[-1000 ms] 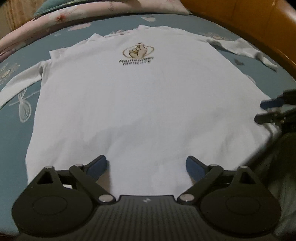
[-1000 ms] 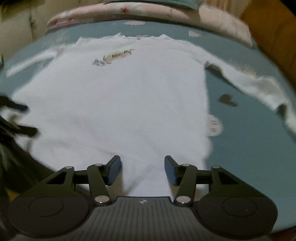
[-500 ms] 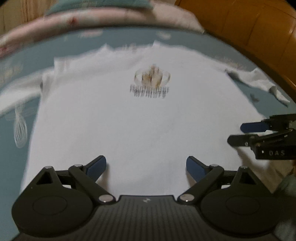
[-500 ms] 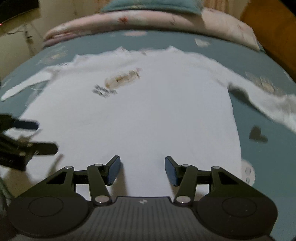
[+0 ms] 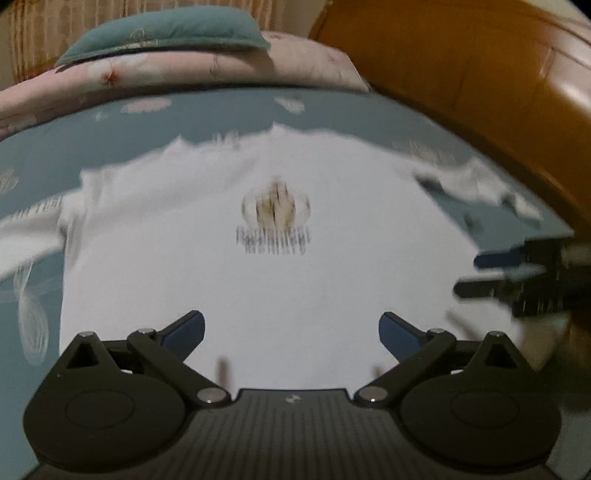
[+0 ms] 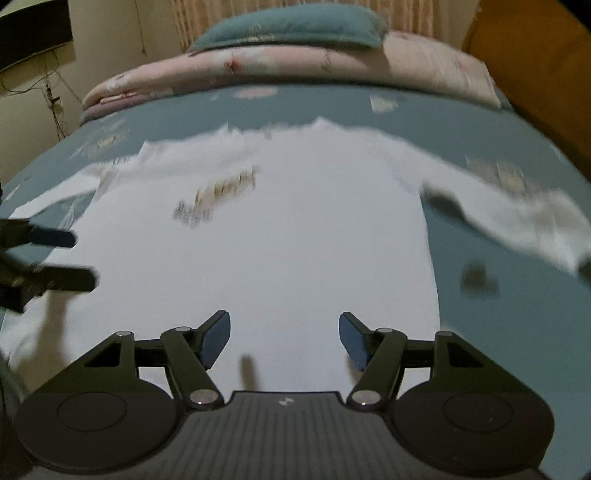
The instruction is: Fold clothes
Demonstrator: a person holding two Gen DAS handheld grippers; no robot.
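Note:
A white long-sleeved shirt (image 5: 266, 280) with a chest print lies flat, front up, on the blue bedsheet (image 5: 33, 162); it also shows in the right wrist view (image 6: 280, 243). Its sleeves stretch out to both sides. My left gripper (image 5: 291, 332) is open and empty above the shirt's lower part. My right gripper (image 6: 284, 336) is open and empty above the lower hem area. Each gripper shows at the edge of the other's view: the right one (image 5: 491, 273) and the left one (image 6: 70, 256), both open. Both views are motion-blurred.
A pink floral quilt (image 6: 295, 62) with a teal pillow (image 6: 291, 26) on it lies at the head of the bed. A wooden bed frame (image 5: 480, 74) runs along the right side. A wall with cables (image 6: 48, 92) is at the far left.
Both grippers have lifted and tilted up, so the views show more of the quilt and pillow. The shirt has not moved. Both grippers stay open.

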